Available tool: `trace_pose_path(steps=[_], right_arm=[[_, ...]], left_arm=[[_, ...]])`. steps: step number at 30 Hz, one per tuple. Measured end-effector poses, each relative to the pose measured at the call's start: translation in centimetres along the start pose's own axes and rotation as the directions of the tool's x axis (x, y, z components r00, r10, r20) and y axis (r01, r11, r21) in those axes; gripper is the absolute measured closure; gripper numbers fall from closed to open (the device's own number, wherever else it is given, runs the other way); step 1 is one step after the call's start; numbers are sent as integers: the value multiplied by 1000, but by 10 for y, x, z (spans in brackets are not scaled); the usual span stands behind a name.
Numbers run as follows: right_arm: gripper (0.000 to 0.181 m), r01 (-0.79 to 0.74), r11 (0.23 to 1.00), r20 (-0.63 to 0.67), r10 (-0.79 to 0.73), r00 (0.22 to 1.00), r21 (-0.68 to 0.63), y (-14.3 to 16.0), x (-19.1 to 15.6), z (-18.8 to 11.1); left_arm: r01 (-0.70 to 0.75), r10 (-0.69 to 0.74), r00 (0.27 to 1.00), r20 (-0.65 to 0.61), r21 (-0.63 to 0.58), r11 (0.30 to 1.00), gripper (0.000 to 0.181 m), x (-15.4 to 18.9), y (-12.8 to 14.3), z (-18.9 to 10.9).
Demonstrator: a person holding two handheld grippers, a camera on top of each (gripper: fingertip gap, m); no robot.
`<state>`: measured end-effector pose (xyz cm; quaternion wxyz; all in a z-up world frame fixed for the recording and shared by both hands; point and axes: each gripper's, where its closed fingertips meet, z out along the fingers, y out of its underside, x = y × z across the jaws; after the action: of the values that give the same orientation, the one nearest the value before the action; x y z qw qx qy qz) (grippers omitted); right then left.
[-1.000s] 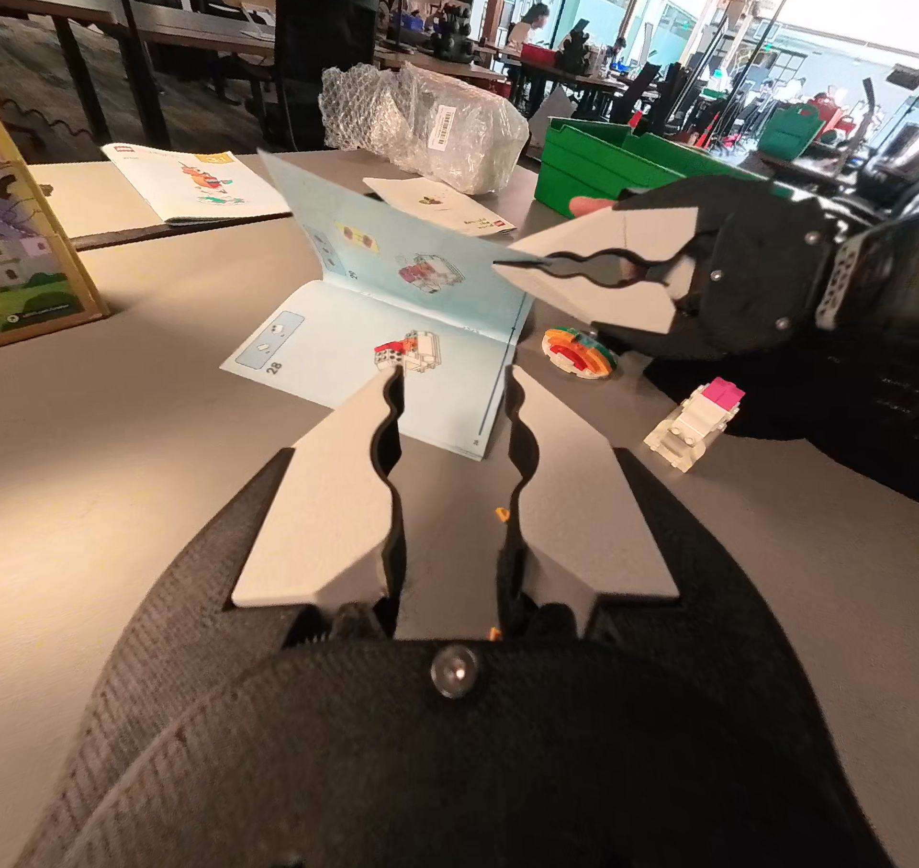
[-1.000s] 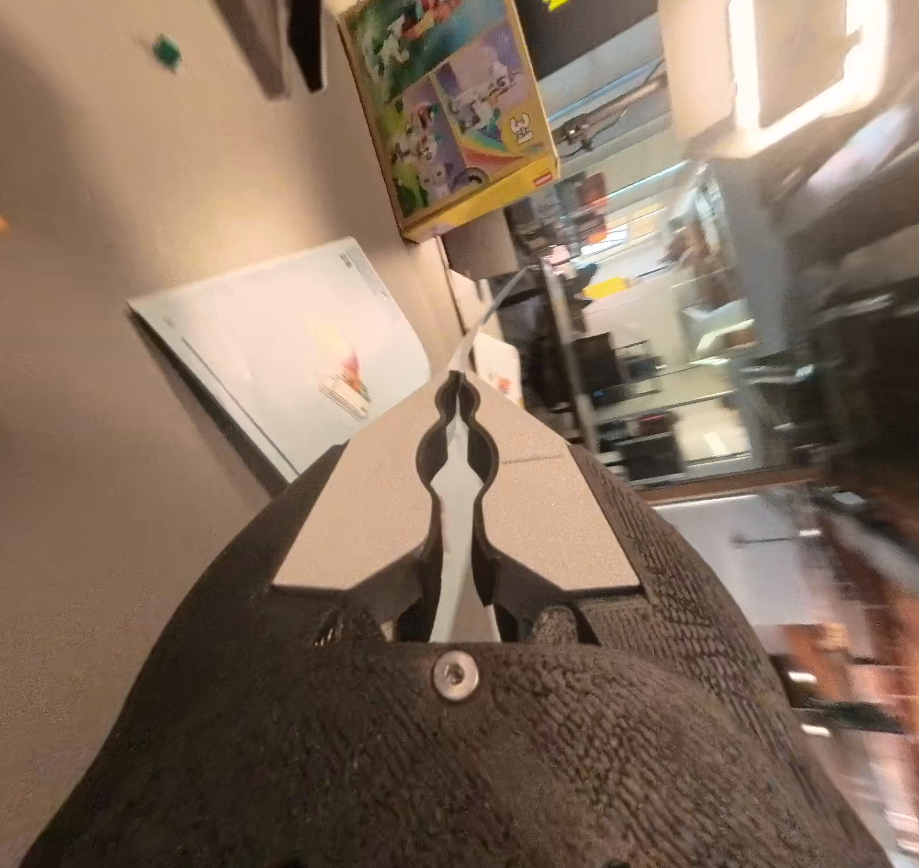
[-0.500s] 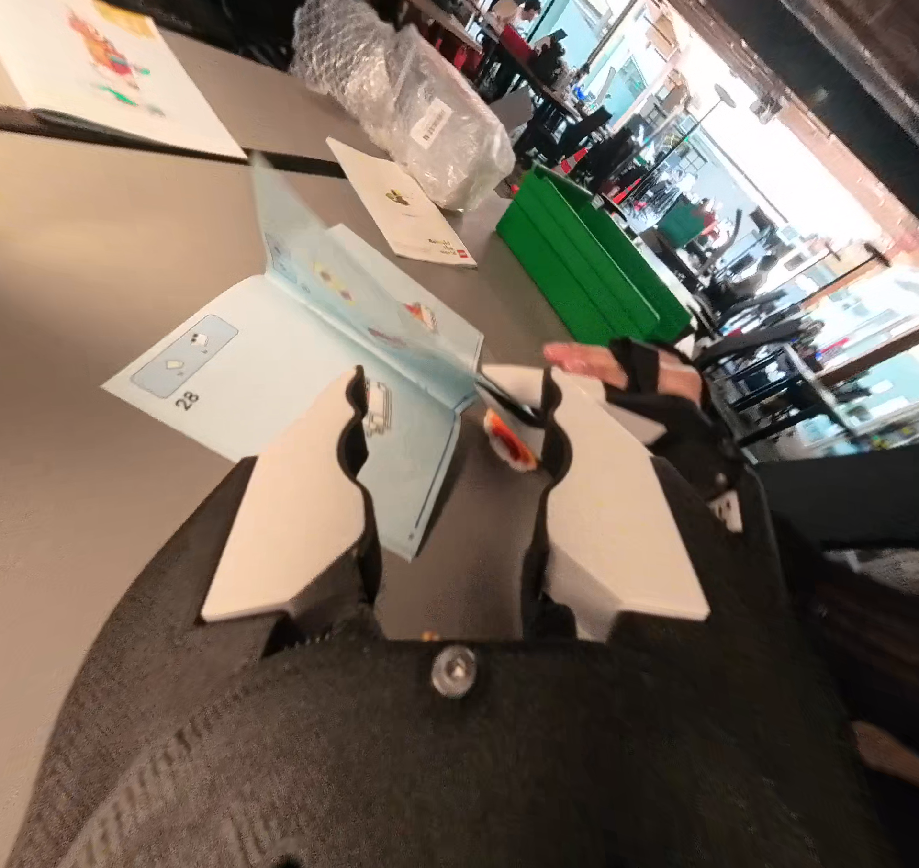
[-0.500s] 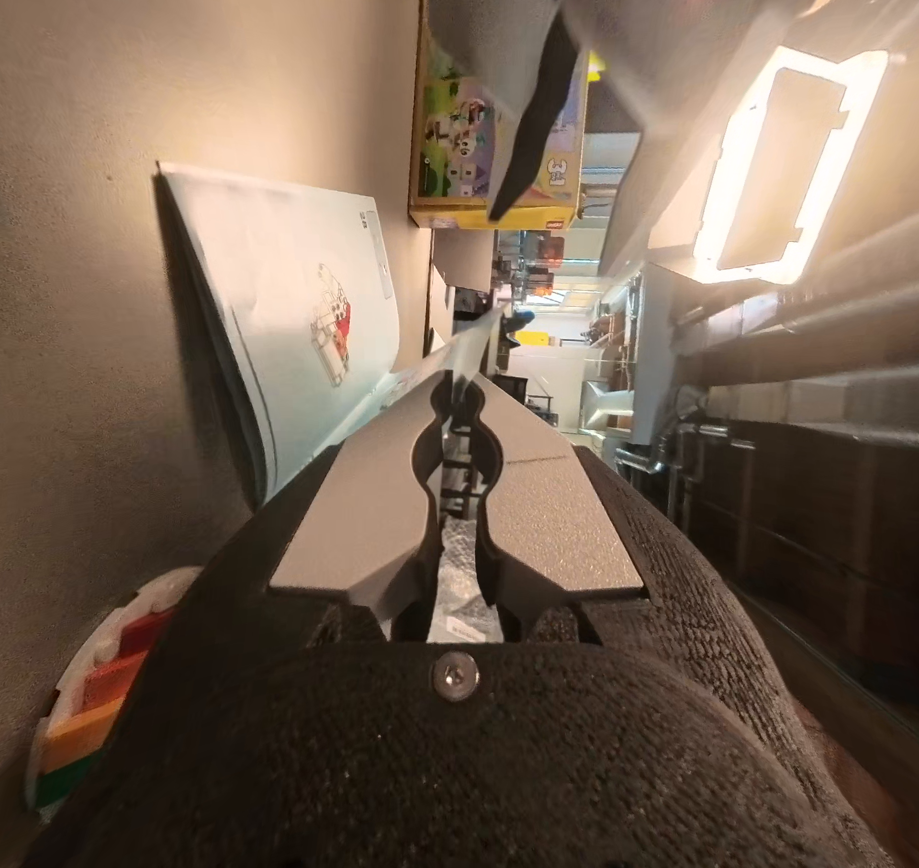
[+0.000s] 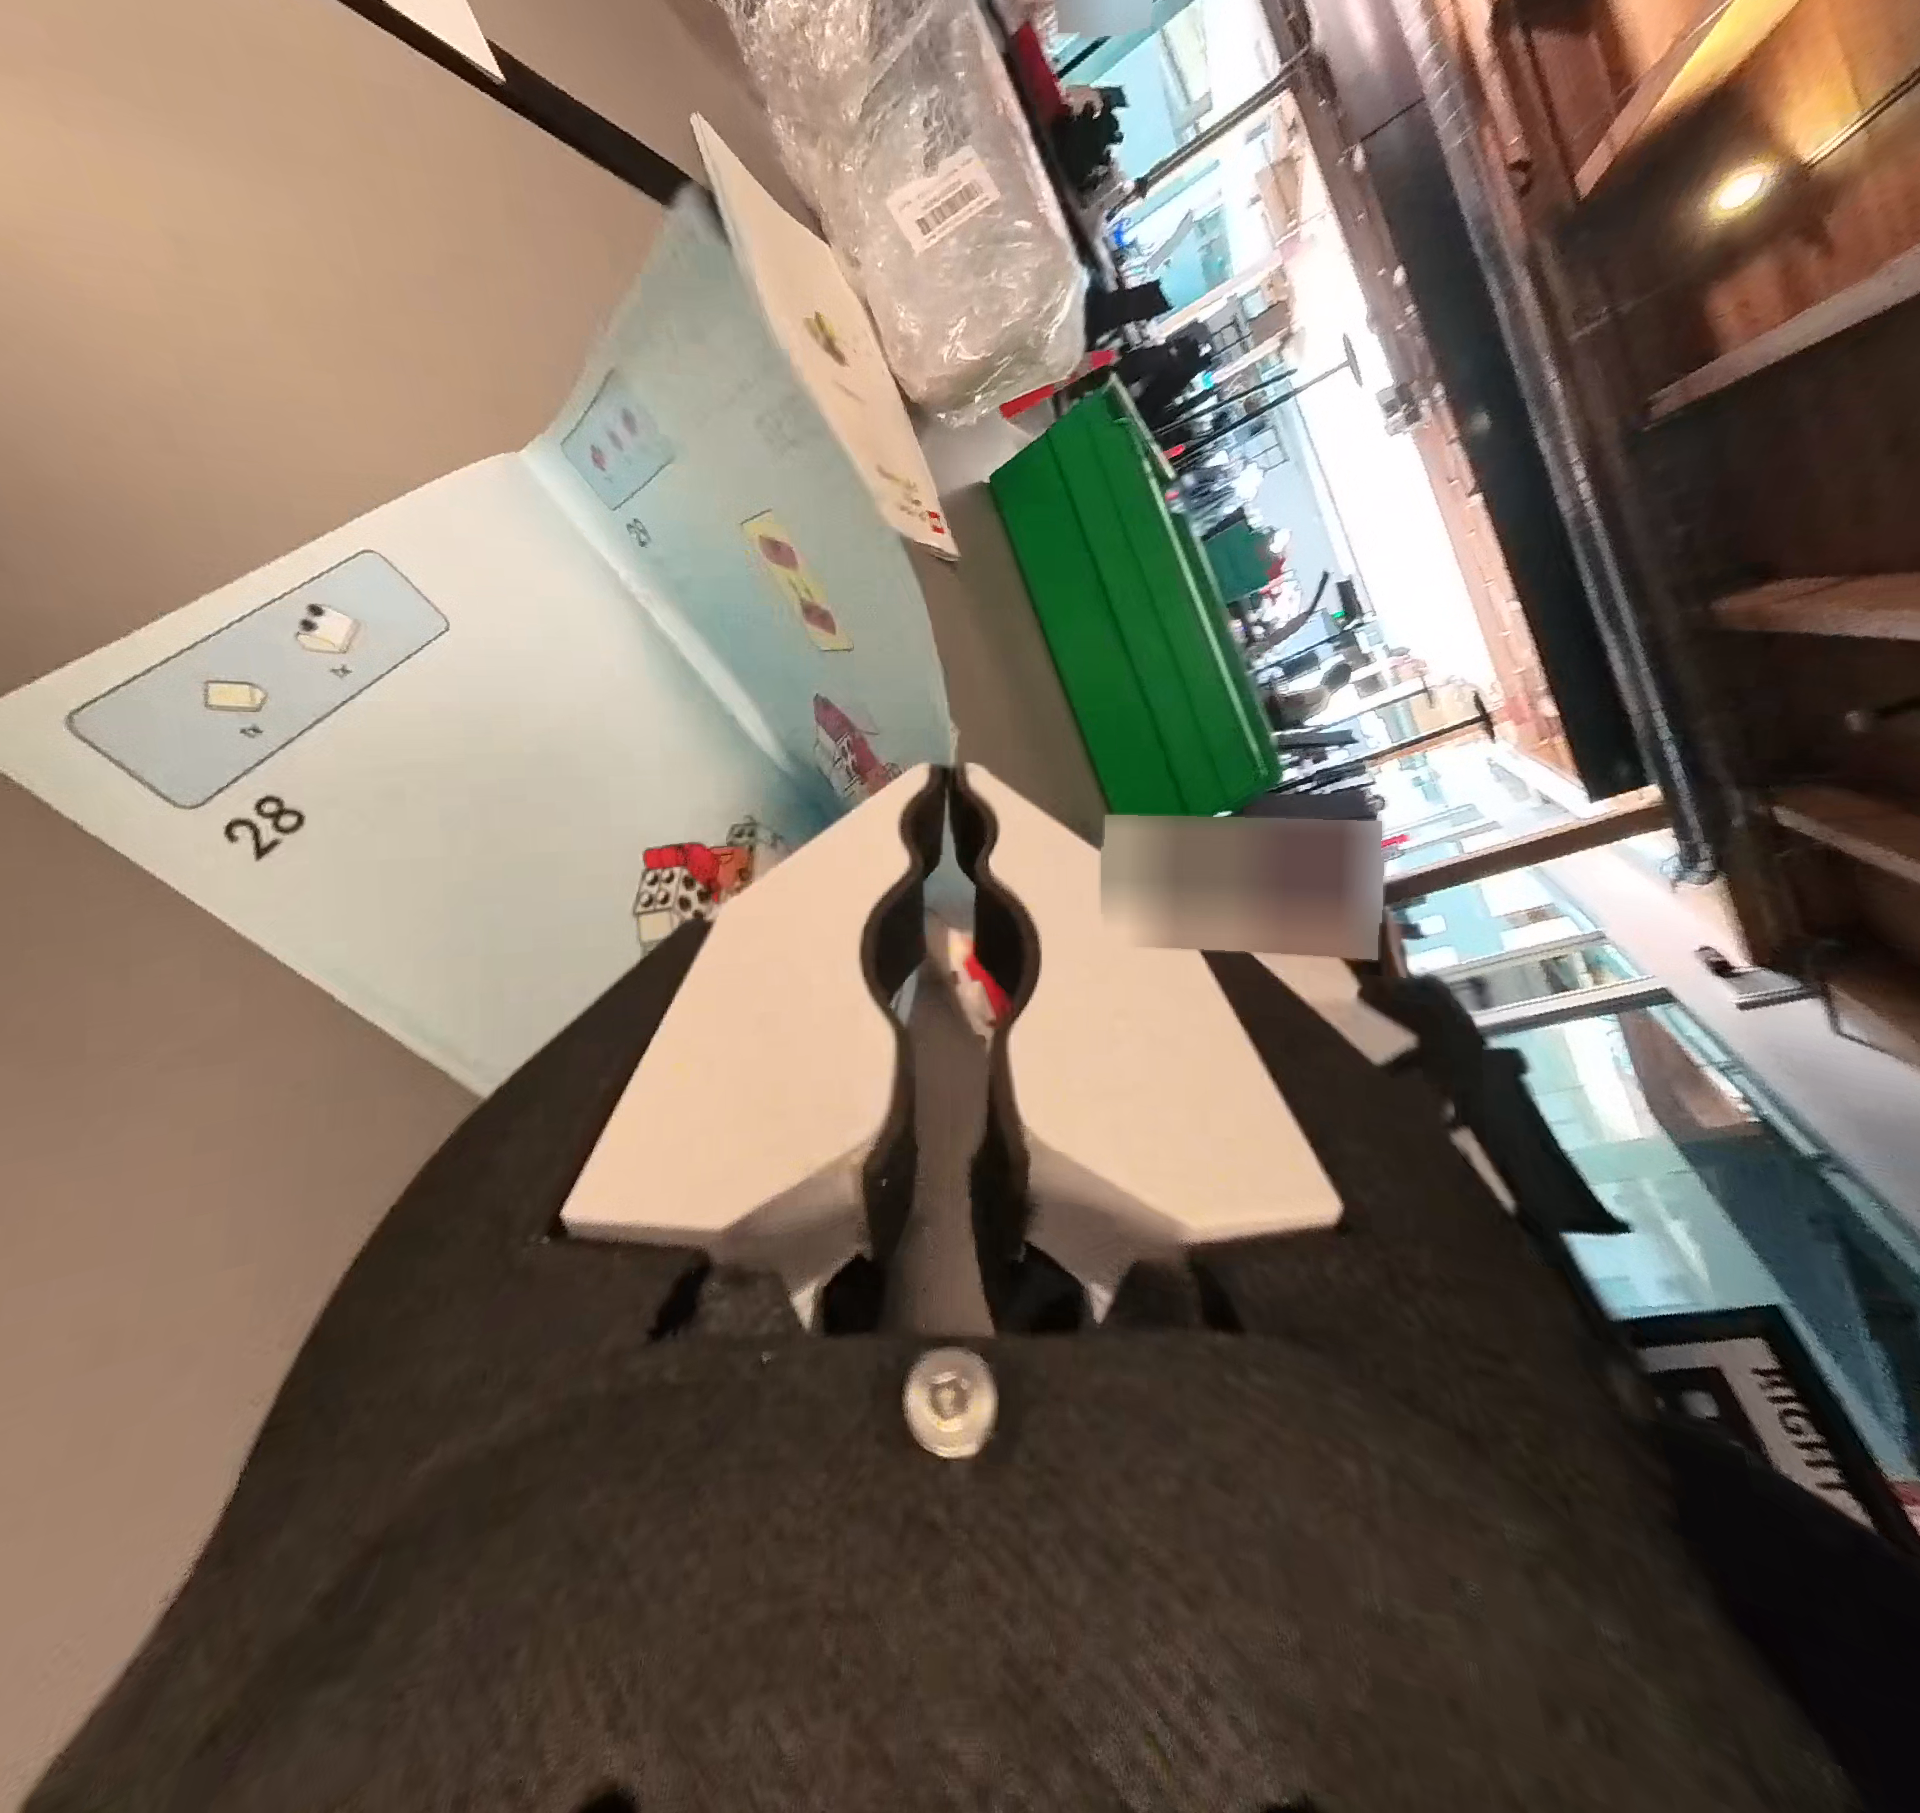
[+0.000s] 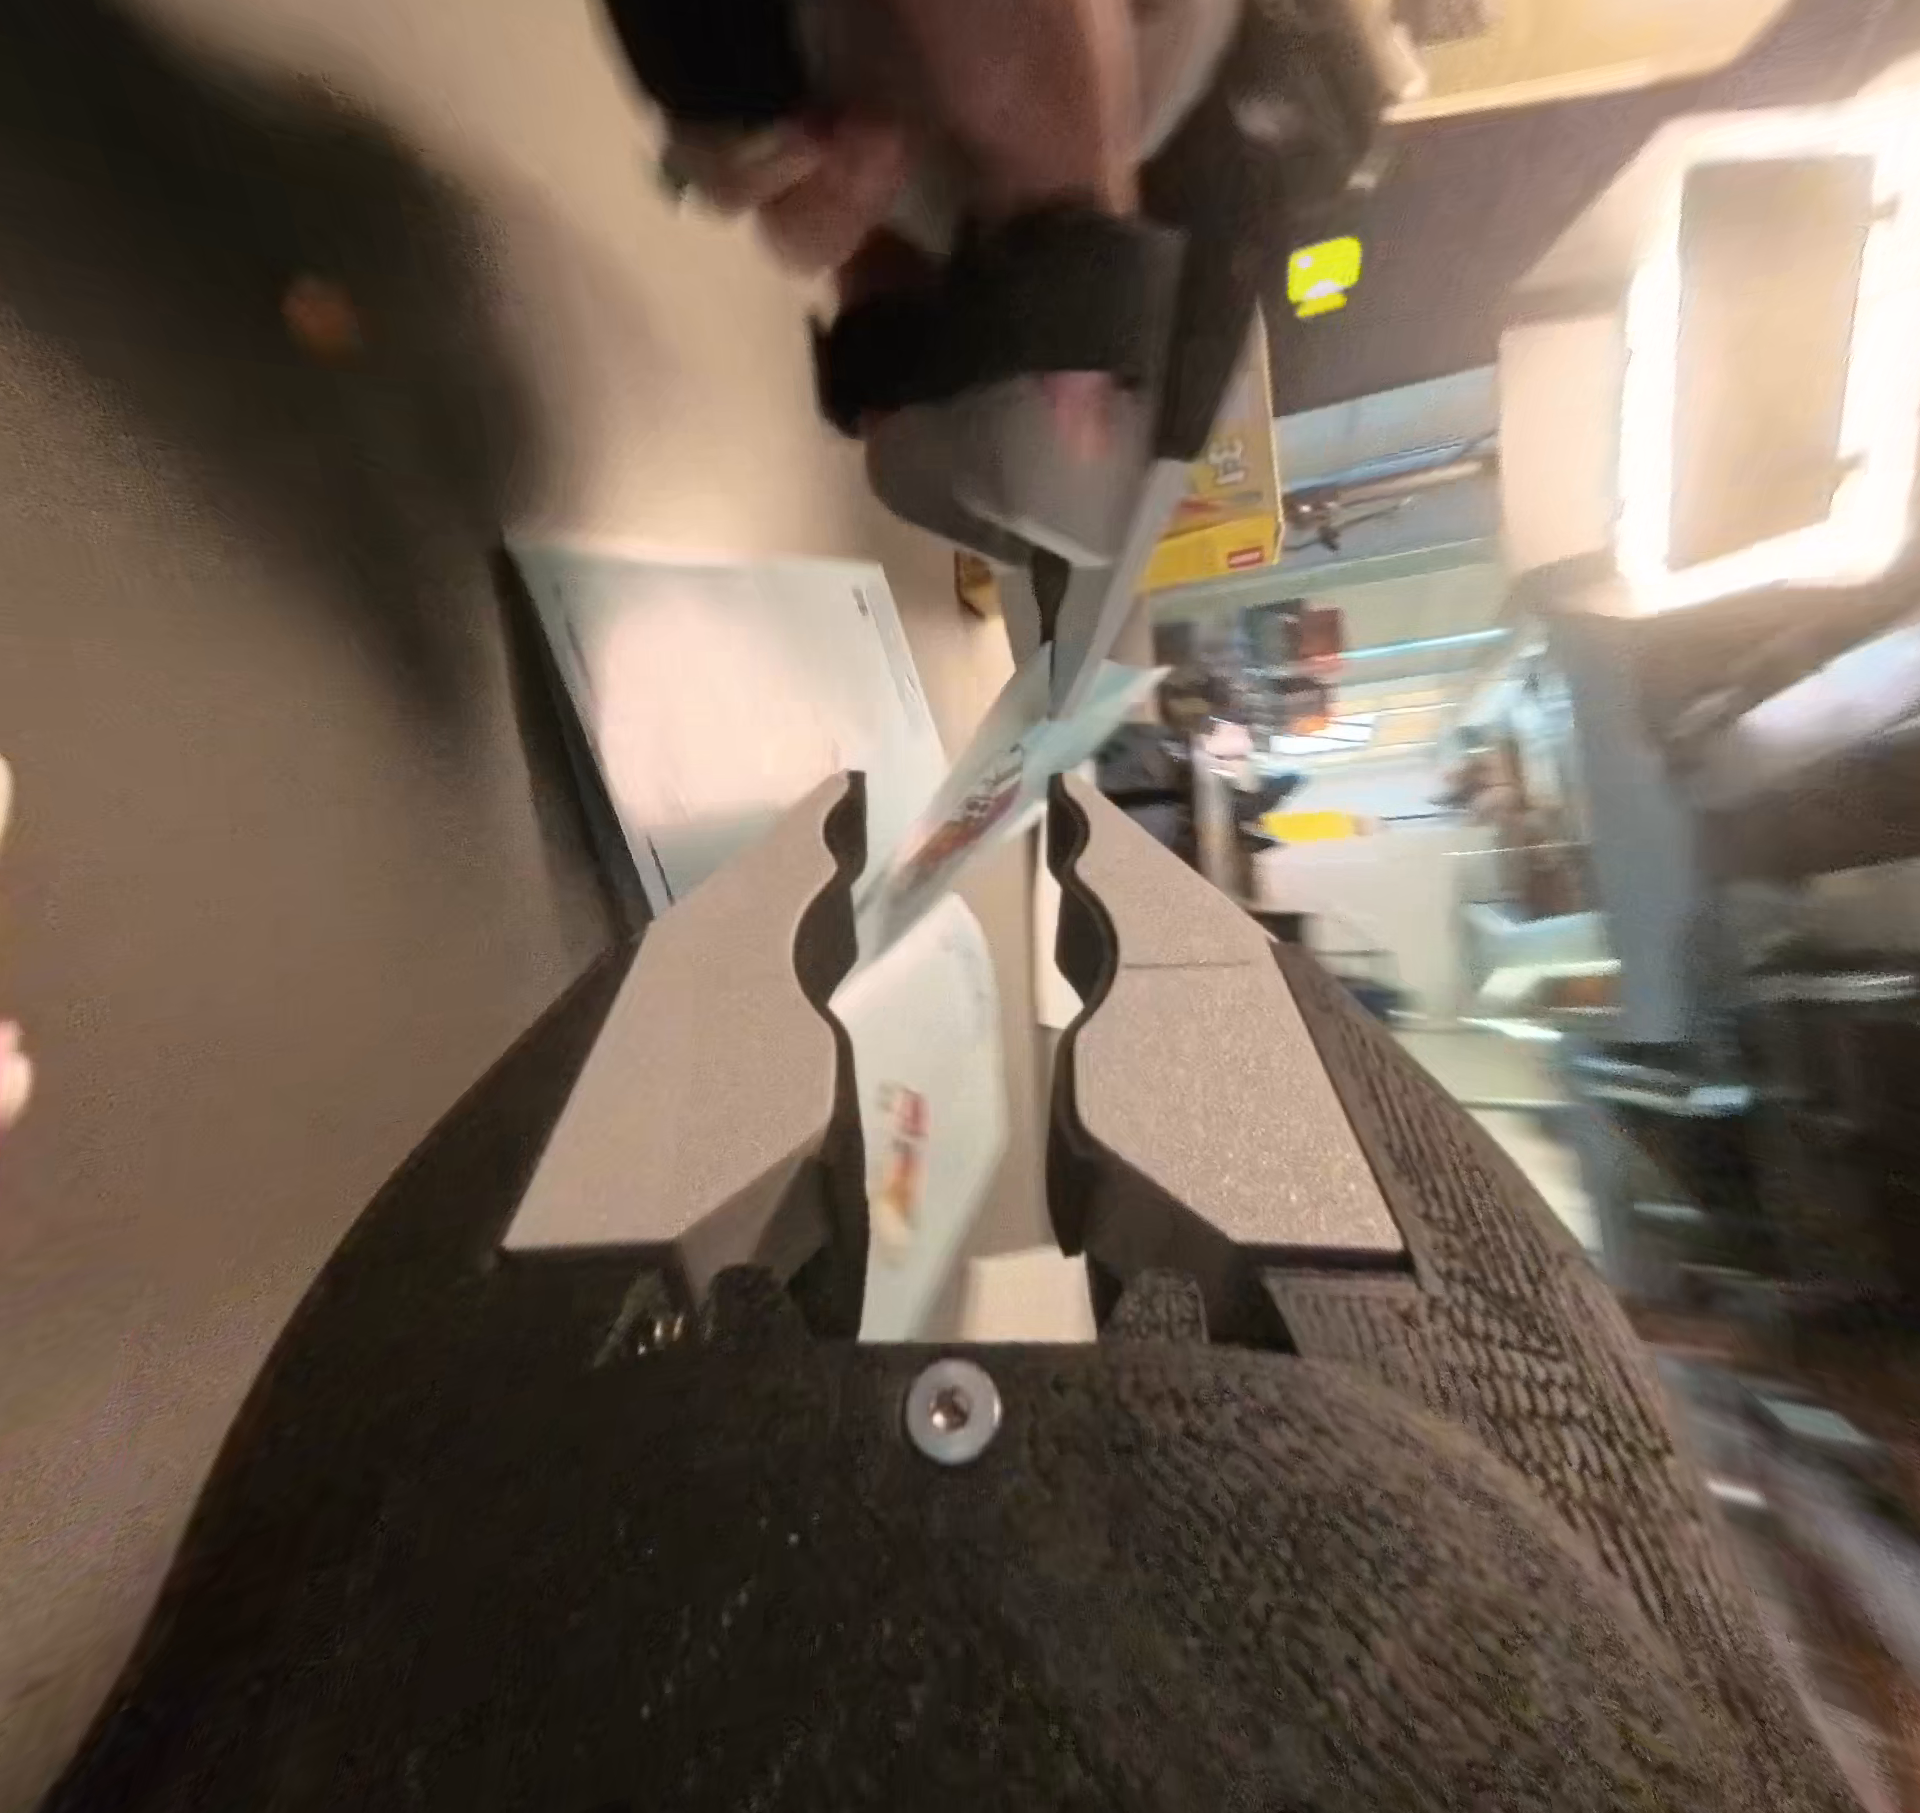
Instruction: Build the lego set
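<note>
The light blue instruction booklet point(image 5: 364, 776) lies open on the grey table point(image 5: 208, 309), with one page point(image 5: 831, 558) lifted. My left gripper point(image 5: 951, 776) is shut on that page's edge. A red and white bit of a brick build point(image 5: 971, 974) shows through the gap between its fingers. In the right wrist view the left gripper point(image 6: 1060, 703) pinches the page point(image 6: 977, 807) from above. My right gripper point(image 6: 956, 797) is open, with the page running loose between its fingers. This view is blurred.
A bubble-wrap bag point(image 5: 914, 132), a white leaflet point(image 5: 821, 329) and green bins point(image 5: 1132, 600) stand beyond the booklet. The yellow set box point(image 6: 1226, 516) stands behind it. A small orange piece point(image 6: 322, 314) and a white and pink build point(image 6: 5, 1067) lie on the table. Tip to tip, the grippers are about 6 centimetres apart.
The left gripper has moved to the lifted page and shut on its edge. The right gripper, which held that page, has opened and let it go. Both views have tilted.
</note>
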<state>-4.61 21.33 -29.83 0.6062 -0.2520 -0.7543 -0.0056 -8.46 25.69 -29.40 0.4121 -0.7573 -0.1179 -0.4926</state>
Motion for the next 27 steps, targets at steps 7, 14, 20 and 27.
trace_pose_path(steps=[7, 14, 20, 27], right_arm=[[131, -704, 706, 129, 707, 695, -78, 59, 24, 5], [135, -775, 610, 309, 778, 547, -165, 49, 2, 28], [135, -769, 624, 440, 735, 516, -139, 22, -15, 32], [130, -661, 733, 380, 665, 643, -163, 39, -25, 36]], left_arm=[[191, -167, 921, -351, 34, 981, 178, 24, -13, -10], [148, -124, 974, -191, 120, 982, 143, 9, -13, -21], [59, -53, 992, -114, 49, 997, 124, 16, 11, -31], [146, -151, 956, -250, -39, 989, 144, 38, 33, -21]])
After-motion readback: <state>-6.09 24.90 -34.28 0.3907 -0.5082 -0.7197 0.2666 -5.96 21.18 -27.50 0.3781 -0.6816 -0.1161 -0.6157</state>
